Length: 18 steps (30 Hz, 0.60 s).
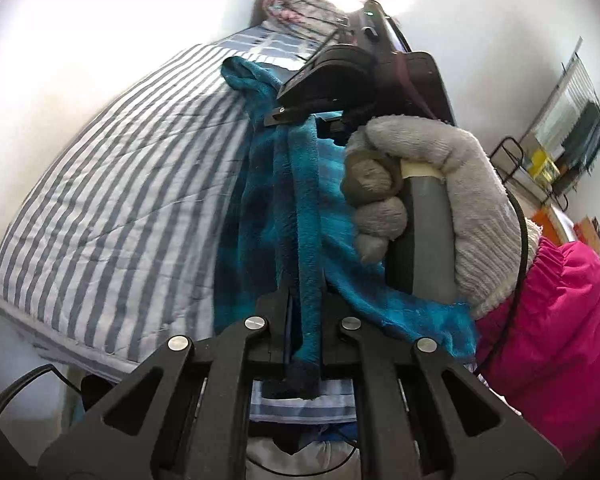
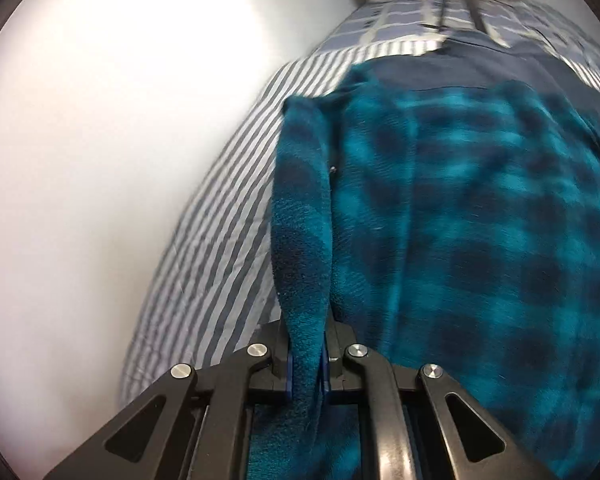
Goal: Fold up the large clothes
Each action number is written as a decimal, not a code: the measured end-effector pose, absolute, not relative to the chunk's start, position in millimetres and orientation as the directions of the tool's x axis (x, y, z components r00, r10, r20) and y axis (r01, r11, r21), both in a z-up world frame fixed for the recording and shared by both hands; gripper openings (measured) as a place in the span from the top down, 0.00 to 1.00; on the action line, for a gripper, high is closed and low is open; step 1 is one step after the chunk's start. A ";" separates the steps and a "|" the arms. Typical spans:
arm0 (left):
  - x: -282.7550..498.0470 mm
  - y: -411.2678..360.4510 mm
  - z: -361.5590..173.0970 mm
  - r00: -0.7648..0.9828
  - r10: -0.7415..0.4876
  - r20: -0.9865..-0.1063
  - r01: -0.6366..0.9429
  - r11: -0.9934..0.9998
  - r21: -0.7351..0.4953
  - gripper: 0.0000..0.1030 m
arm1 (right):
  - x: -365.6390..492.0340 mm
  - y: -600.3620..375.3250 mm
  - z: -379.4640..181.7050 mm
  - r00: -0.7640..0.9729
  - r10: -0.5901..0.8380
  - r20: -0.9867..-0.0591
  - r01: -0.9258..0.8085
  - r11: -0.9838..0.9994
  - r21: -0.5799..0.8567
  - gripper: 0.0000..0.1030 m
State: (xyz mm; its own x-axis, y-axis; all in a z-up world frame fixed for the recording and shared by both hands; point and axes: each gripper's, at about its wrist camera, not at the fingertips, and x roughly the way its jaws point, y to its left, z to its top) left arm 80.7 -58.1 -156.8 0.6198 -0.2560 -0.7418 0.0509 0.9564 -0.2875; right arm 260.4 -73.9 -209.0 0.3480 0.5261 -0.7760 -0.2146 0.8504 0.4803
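Garment: a teal and dark blue checked fleece garment (image 2: 480, 220), soft and thick, lying over the striped bed cover; in the right wrist view it fills most of the right half of the picture.
Bed: a quilted bed cover (image 1: 112, 208) with grey and white stripes; a checked pillow (image 1: 272, 42) lies at its far end against the white wall.
Left gripper (image 1: 304, 344): its jaws are pressed together on a narrow fold of the fleece garment (image 1: 260, 216), whose dark blue edge hangs out below them toward the camera.
Right gripper (image 2: 306, 360): its jaws pinch a raised ridge of the garment that runs away from the camera; no gap shows beside the cloth. In the left wrist view its black body sits at the far end of the garment.
Right hand (image 1: 432, 204): in a grey knitted glove, wrapped round the grey handle of the right gripper, seen from the left wrist view; a bright pink sleeve (image 1: 548, 320) follows it.
Cable: a thin black cable (image 1: 520, 248) runs past the glove and over the sleeve.
Room: shelves with coloured items at the far right edge, too small to tell apart.
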 end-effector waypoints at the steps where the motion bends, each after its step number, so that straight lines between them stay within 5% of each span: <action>1: 81.5 -64.1 -157.4 0.617 -0.257 -0.743 0.062 0.958 -0.280 0.95 | 256.1 -82.0 -207.8 0.356 0.535 -0.766 -0.201 0.845 0.496 0.93; 9: 90.2 -109.4 -169.1 0.583 -0.263 -0.769 0.148 0.965 -0.217 0.95 | 235.9 -176.0 -237.2 0.418 0.625 -0.660 -0.042 0.739 0.673 0.94; 18: 101.0 -113.9 -177.7 0.531 -0.324 -0.783 0.192 0.946 -0.261 0.95 | 234.2 -200.6 -277.6 0.387 0.623 -0.680 0.069 0.716 0.695 0.94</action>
State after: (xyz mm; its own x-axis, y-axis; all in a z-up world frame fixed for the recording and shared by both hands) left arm 101.0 -113.9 -177.7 0.5305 -0.3238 -0.7834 0.1924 0.9461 -0.2607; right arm 234.2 -200.6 -277.6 0.3870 0.6226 -0.6801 0.0694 0.7158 0.6948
